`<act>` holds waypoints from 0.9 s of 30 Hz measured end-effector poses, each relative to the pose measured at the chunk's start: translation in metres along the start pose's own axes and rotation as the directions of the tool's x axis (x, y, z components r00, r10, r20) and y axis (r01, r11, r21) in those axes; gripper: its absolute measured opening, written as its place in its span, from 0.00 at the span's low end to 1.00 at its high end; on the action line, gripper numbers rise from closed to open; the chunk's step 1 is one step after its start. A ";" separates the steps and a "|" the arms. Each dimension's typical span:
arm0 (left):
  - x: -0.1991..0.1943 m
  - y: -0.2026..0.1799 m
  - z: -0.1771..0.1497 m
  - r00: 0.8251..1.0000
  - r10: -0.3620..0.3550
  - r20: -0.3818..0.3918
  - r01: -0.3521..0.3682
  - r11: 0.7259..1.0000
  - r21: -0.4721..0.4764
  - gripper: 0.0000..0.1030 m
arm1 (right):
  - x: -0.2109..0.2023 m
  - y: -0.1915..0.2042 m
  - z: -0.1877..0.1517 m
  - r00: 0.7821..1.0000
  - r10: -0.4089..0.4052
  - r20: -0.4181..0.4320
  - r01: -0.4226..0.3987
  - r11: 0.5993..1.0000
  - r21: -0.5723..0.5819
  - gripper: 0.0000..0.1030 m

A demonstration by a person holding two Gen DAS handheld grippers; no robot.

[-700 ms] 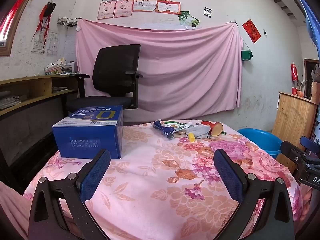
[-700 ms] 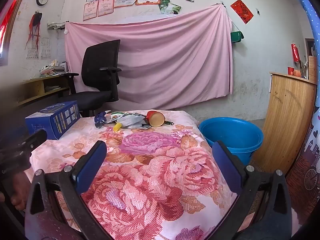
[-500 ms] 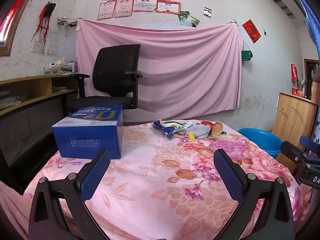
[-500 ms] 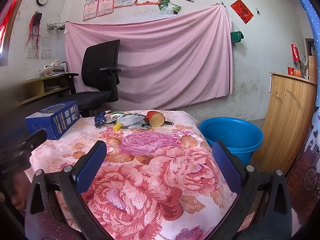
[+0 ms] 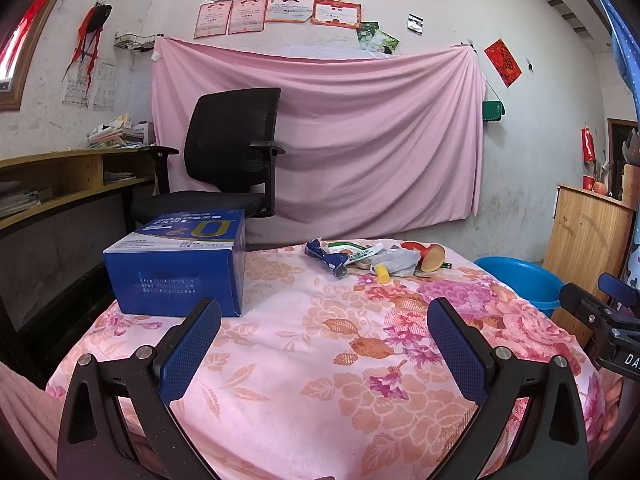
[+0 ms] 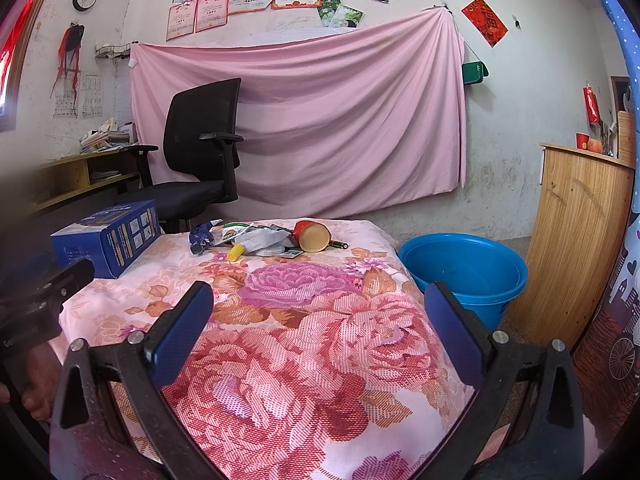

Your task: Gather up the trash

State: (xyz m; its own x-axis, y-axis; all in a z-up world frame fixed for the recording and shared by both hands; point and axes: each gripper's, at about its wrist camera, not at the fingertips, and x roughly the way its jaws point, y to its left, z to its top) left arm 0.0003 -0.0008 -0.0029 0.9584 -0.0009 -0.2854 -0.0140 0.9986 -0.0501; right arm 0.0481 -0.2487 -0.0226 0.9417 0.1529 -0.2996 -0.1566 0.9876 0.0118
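Note:
A heap of trash [image 5: 372, 258] [image 6: 264, 240] lies at the far edge of the floral-clothed table [image 5: 320, 340]: a crumpled blue wrapper [image 5: 326, 258], a small yellow piece [image 5: 382, 273], grey and white wrappers and a red paper cup [image 6: 312, 235] on its side. A blue plastic basin [image 6: 464, 270] [image 5: 516, 280] stands on the floor past the table's right side. My left gripper [image 5: 324, 332] is open over the near part of the table, well short of the heap. My right gripper [image 6: 320, 320] is open too, nothing between its fingers.
A blue cardboard box [image 5: 180, 264] [image 6: 106, 238] sits on the table's left. Behind the table stands a black office chair [image 5: 228, 160] before a pink sheet. A wooden cabinet [image 6: 580, 240] is at the right, a desk with shelves [image 5: 60, 184] at the left.

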 end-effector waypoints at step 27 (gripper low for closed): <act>0.000 0.000 0.000 1.000 -0.002 0.000 0.002 1.000 -0.007 0.98 | 0.000 0.000 0.000 1.000 0.001 -0.002 -0.001 1.000 0.001 1.00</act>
State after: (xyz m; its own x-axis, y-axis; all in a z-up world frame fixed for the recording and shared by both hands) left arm 0.0004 -0.0011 -0.0029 0.9586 -0.0031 -0.2849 -0.0138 0.9983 -0.0573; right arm 0.0485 -0.2488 -0.0228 0.9409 0.1536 -0.3019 -0.1571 0.9875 0.0126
